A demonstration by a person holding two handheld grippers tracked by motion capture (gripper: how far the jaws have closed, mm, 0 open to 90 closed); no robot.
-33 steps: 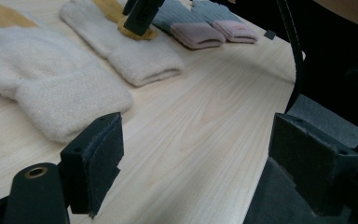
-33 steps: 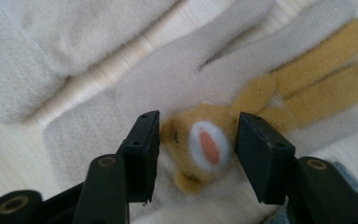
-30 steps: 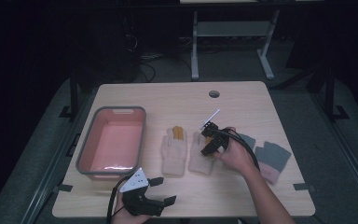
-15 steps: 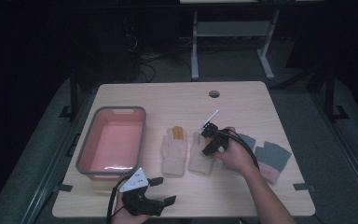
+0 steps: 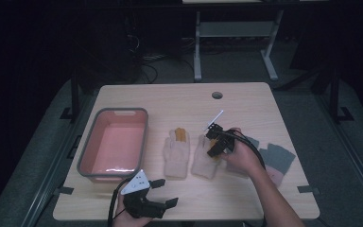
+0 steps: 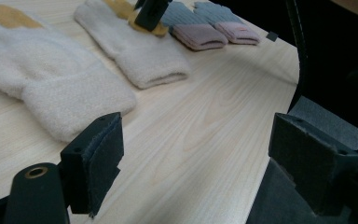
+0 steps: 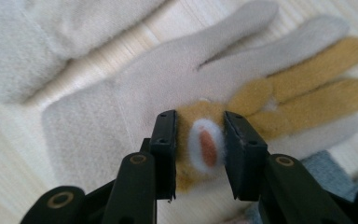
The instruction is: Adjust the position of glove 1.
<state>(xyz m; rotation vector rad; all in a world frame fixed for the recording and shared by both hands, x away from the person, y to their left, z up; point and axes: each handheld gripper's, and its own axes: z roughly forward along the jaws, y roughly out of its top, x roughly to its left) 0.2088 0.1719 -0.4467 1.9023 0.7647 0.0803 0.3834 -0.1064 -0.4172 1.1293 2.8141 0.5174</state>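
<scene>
While the left gripper (image 5: 163, 194) is idling wide open at the table's near edge, the right gripper (image 7: 199, 140), jaws just closing, is pinching the cream glove's (image 7: 135, 84) mustard patch bunched between its pads, seemingly to lift it.

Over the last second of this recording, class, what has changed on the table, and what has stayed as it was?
The right gripper has just been closing its jaws around the mustard patch of the right-hand cream glove; the pads now pinch a fold of it. The hand itself barely shifted. The left gripper kept still, open, at the near edge. The other cream glove, the grey gloves and the pink tub lie as before.
</scene>
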